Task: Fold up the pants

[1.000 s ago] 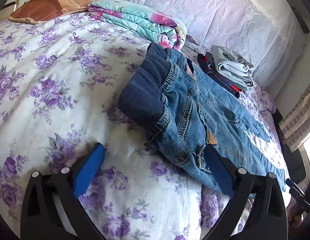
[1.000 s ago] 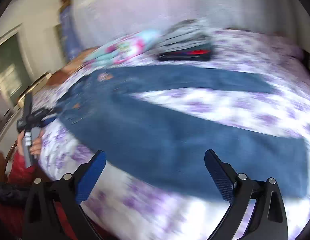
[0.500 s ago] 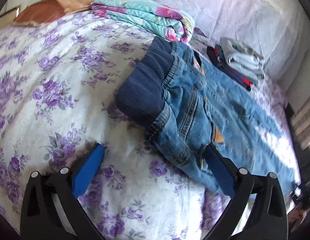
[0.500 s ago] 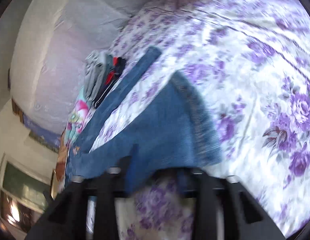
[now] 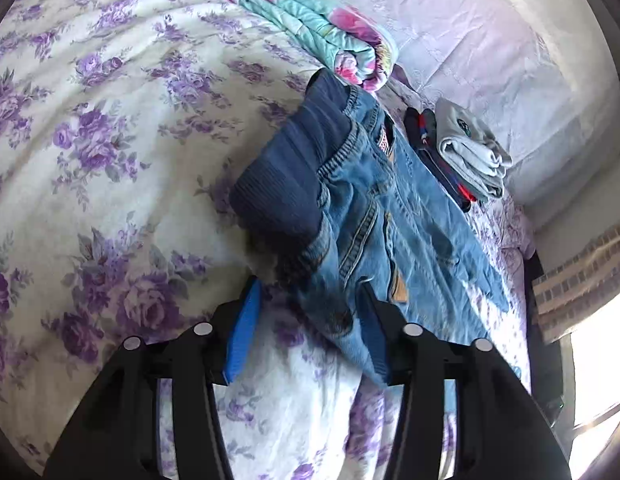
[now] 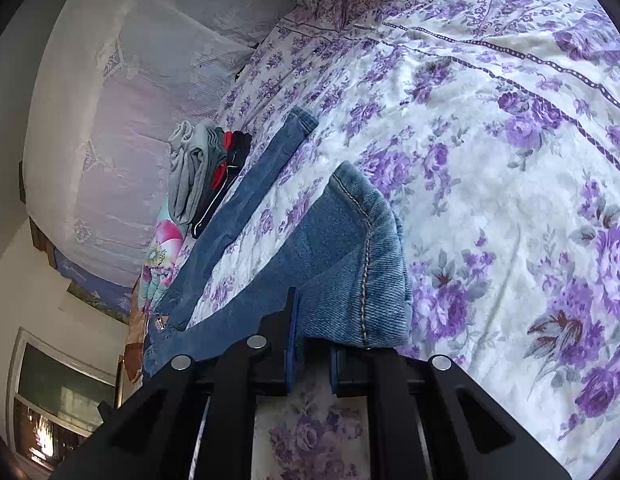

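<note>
The bed [image 5: 109, 160] has purple flowers on it. The jeans [image 5: 390, 208] lie flat across it. The left gripper [image 5: 305, 320] is closing around the waist corner. The right gripper [image 6: 310, 344] is pinched tight on a leg's hem.
</note>
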Tool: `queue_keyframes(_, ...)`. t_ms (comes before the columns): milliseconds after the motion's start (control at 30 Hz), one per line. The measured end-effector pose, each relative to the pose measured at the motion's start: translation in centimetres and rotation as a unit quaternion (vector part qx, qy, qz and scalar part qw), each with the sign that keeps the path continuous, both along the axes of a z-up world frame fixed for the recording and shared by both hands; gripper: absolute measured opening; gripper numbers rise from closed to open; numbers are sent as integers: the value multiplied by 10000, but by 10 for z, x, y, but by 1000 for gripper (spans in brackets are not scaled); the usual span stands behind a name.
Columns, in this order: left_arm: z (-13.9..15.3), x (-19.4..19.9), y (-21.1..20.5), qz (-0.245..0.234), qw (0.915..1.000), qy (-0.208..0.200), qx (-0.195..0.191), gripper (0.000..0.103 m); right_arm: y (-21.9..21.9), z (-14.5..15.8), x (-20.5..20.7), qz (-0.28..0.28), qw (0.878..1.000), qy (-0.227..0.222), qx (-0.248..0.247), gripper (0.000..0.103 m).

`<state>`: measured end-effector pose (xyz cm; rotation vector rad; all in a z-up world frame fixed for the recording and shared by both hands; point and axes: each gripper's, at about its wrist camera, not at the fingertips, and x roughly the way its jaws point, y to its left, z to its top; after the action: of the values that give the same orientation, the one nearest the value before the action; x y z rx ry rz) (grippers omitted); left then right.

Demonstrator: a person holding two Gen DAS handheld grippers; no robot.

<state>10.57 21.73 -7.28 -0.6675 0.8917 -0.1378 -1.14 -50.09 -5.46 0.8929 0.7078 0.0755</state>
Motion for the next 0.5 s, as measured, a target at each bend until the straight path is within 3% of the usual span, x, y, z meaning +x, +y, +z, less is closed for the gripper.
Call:
queue_keyframes(33,1,2,1,-22,10000,7,-24,26,0,3,0,17,10000,-55,-20,13)
queue_keyframes(133,9,-1,-1,-6,9998,-72,-202,16,2,22,-1,63,9996,-241,-103,13)
queue_keyframes(267,19,-19,-4,36,9994,-230,-267,16,-2,37,4,3,9988,-304,-373,13)
queue_keyframes(333,6,-13,-1,50,9995,-10,-310,16,-5,20,12,34,9991,11,-416,13)
queue_keyframes(400,-11,-8,5,72,9980,210,-589,20,-9,-3,15,84,9989,332,-315,11)
queue_keyframes(467,-13,-13,13,48,9959,115,-892,25,-16,-10,4,63,9998,172,-21,17)
queue_keyframes(500,-9,-19,17,87,9963,73,-846,29,-19,-5,-2,7,9999,157,-3,22)
